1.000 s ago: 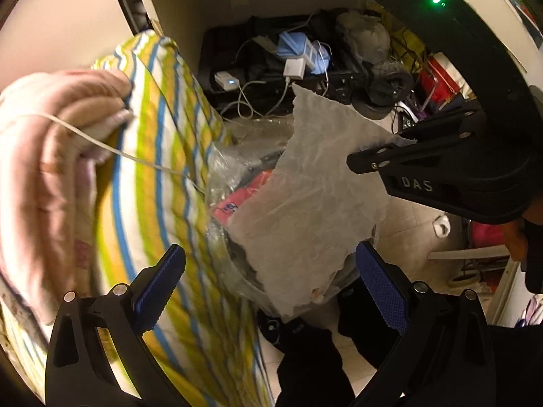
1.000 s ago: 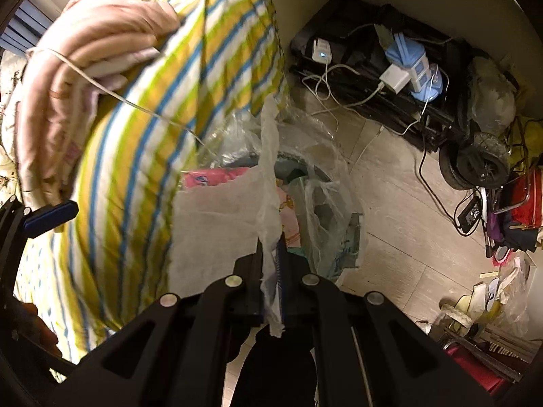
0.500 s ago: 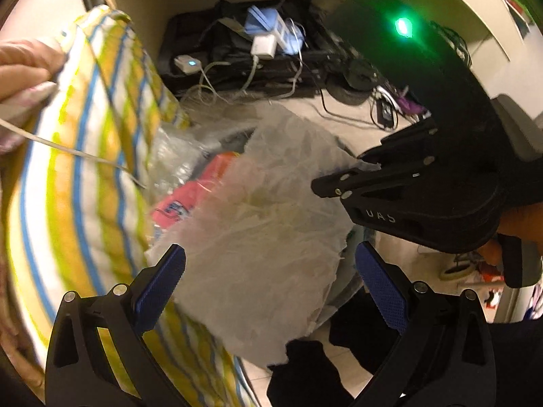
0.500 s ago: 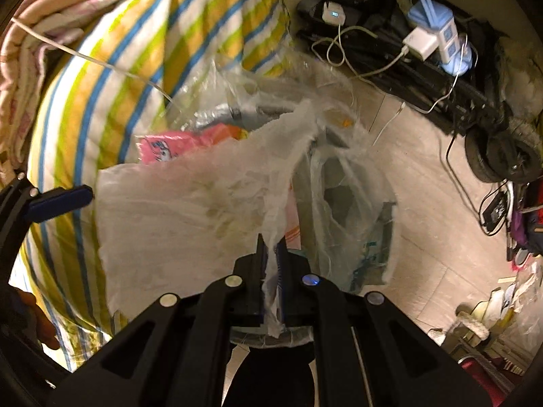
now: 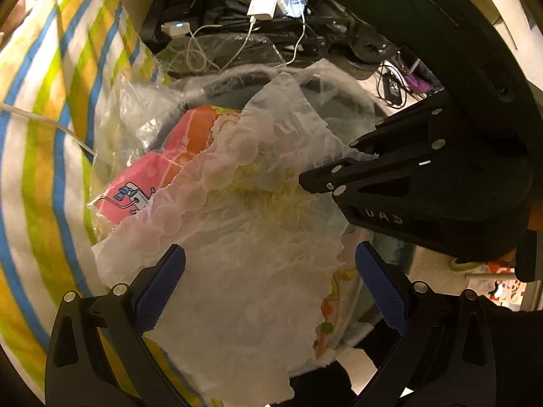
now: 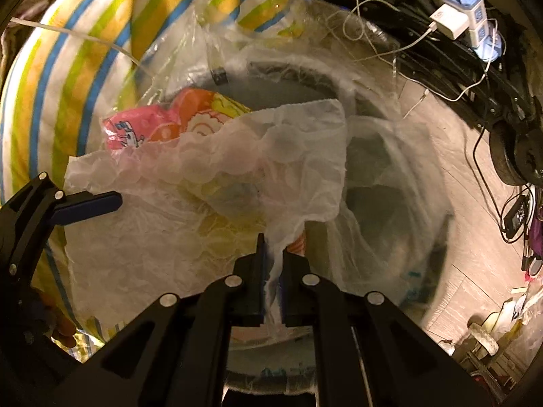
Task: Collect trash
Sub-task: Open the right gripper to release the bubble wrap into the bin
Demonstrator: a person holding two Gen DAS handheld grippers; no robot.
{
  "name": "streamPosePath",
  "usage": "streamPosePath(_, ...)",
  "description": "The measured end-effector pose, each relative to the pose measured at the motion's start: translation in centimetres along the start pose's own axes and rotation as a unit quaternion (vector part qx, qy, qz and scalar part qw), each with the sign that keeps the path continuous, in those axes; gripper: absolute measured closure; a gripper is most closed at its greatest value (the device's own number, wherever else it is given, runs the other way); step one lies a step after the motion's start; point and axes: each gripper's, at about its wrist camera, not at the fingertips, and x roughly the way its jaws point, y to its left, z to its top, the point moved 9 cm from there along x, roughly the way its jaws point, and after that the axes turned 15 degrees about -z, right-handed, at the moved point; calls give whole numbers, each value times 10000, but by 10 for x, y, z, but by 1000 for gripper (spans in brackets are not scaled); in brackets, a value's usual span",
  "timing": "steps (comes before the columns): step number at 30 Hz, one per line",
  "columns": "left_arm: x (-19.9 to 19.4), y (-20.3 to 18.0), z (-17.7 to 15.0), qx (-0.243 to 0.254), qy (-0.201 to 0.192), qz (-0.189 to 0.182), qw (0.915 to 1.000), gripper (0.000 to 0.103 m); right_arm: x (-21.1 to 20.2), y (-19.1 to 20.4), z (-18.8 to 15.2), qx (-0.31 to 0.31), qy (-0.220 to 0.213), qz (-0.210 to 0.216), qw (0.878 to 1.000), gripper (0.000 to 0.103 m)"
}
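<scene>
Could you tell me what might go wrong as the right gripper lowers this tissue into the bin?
1. The tissue is pinched only by one thin corner in the right gripper, so it may tear.
2. It spreads wide toward the striped bedding and could land outside the bin liner.
3. The white cable runs close to the bin and might snag.

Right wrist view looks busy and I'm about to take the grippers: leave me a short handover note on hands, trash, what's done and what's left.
Right gripper: shut on the crumpled tissue sheet, pinching one edge.
Left gripper: open, holding nothing; the sheet hangs between its blue pads but is not gripped.
Lined trash bin: right below the sheet, with a pink wrapper already inside, beside the striped bedding.
Done: sheet picked up and brought over the bin.
Left: open the right jaws so the sheet falls inside, then look for more trash.
</scene>
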Motion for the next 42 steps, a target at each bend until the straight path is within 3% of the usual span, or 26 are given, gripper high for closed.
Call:
streamPosePath(23,54,3,-11,110,237,-247,9994,6,57,8,-11,11,503,393,9980,95)
streamPosePath(30,65,-5,-18,279,358,-266,9986,6,72,15,-15,-187,577,165,9980,95)
streamPosePath(40,43,1,-11,147,377,-348,9986,6,69,2,-2,119,839,263,9961,93)
streamPosePath(42,35,0,-11,129,350,-336,9987,6,63,-3,-2,84,788,197,9967,88)
